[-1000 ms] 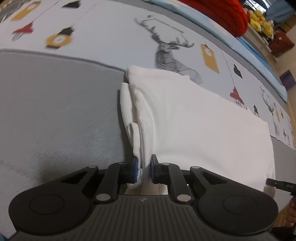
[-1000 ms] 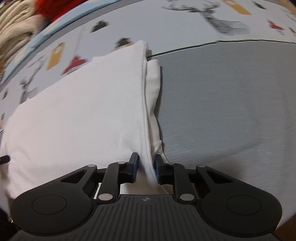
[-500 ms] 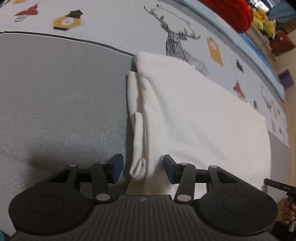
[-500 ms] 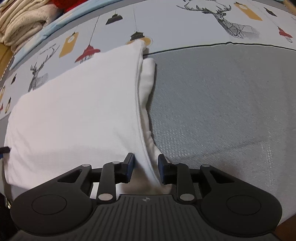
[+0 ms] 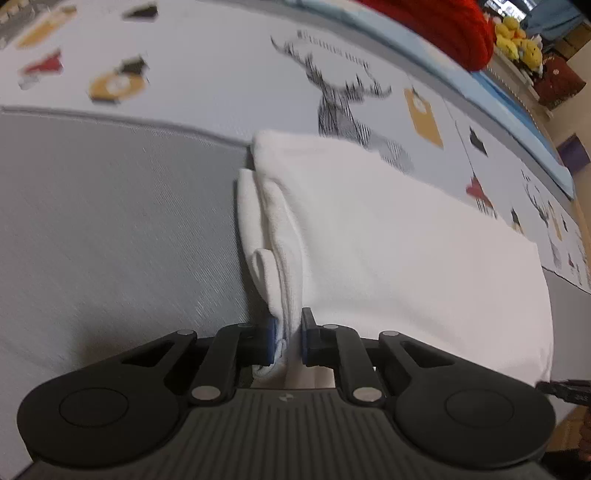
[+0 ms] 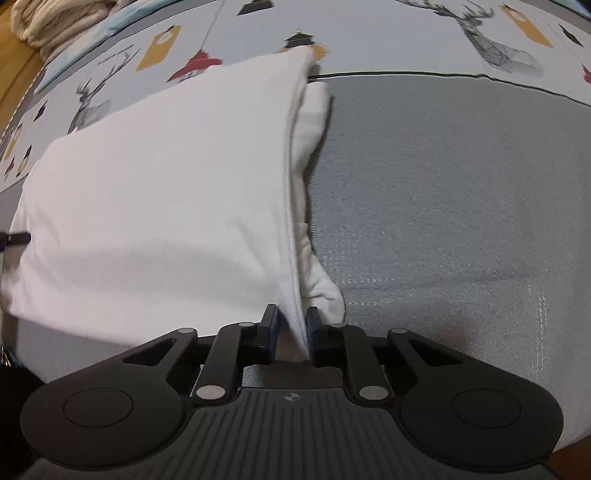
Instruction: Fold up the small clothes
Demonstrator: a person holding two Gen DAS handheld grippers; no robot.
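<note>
A white folded garment [image 5: 388,236] lies on the bed, half on the grey cloth, half on the printed sheet. My left gripper [image 5: 288,338] is shut on the near left edge of the garment, with bunched layers between the blue pads. In the right wrist view the same garment [image 6: 166,177] stretches to the left. My right gripper [image 6: 291,336] is nearly shut, its jaws close around the garment's near right hem edge. The tip of the other gripper shows at the frame edge in each view.
A grey cloth [image 6: 443,192] covers the near bed; a pale sheet printed with deer and lanterns [image 5: 332,96] lies beyond. A red knit item [image 5: 443,22] and yellow toys [image 5: 517,37] sit far right. Cream knitwear [image 6: 55,22] is piled far left.
My left gripper opened half a second ago and has closed again on the garment's left edge. My right gripper has stayed around the right hem, loosening slightly.
</note>
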